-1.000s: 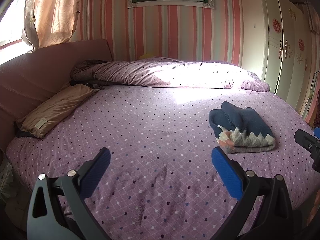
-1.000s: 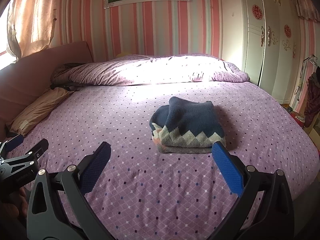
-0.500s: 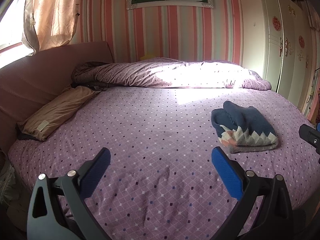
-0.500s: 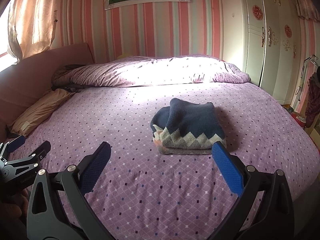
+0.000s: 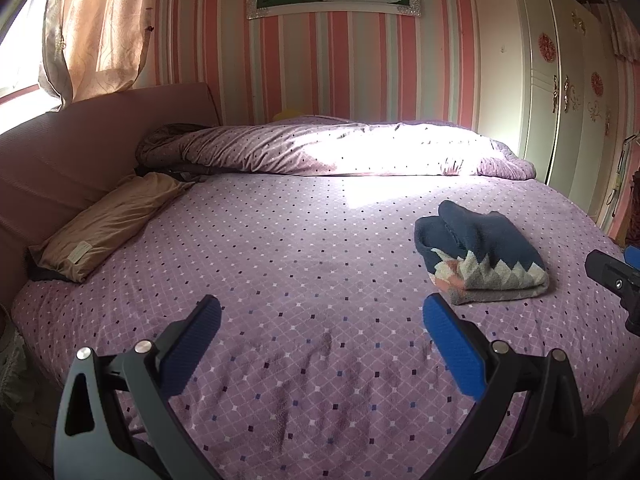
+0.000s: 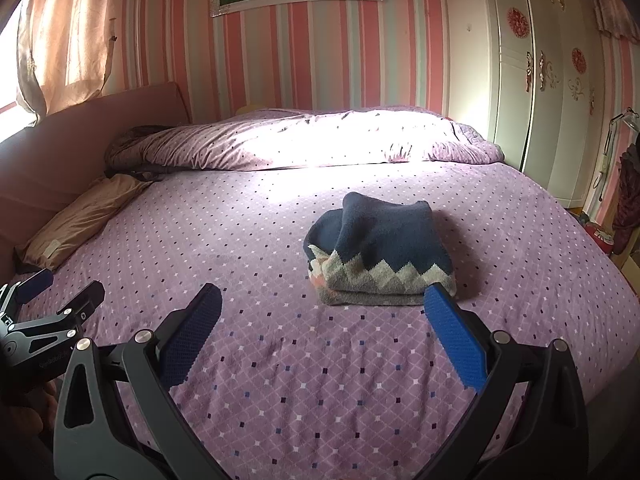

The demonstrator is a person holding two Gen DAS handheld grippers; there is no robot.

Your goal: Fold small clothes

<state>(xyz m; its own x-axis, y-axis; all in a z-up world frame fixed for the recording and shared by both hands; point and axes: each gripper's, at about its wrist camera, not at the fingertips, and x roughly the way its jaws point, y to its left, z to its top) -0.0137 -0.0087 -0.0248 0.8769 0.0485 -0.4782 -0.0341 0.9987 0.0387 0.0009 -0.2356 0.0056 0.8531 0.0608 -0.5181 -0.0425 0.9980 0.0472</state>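
A small navy sweater [image 5: 478,252] with a grey, white and pink zigzag band lies folded in a compact stack on the purple dotted bed sheet [image 5: 280,264]. It also shows in the right wrist view [image 6: 380,258], just beyond my right gripper. My left gripper [image 5: 320,320] is open and empty, above bare sheet to the left of the sweater. My right gripper [image 6: 322,312] is open and empty, hovering near the sweater's front edge without touching it. Each gripper appears at the edge of the other's view.
A rolled purple duvet [image 5: 340,152] lies along the far side of the bed. A tan pillow [image 5: 108,220] rests against the pink headboard [image 5: 80,140] at left. White wardrobes [image 5: 552,92] stand at right. The bed's near edge is below my grippers.
Both grippers have drawn back and risen slightly from the bed. The folded sweater has stayed in place. Both stay open.
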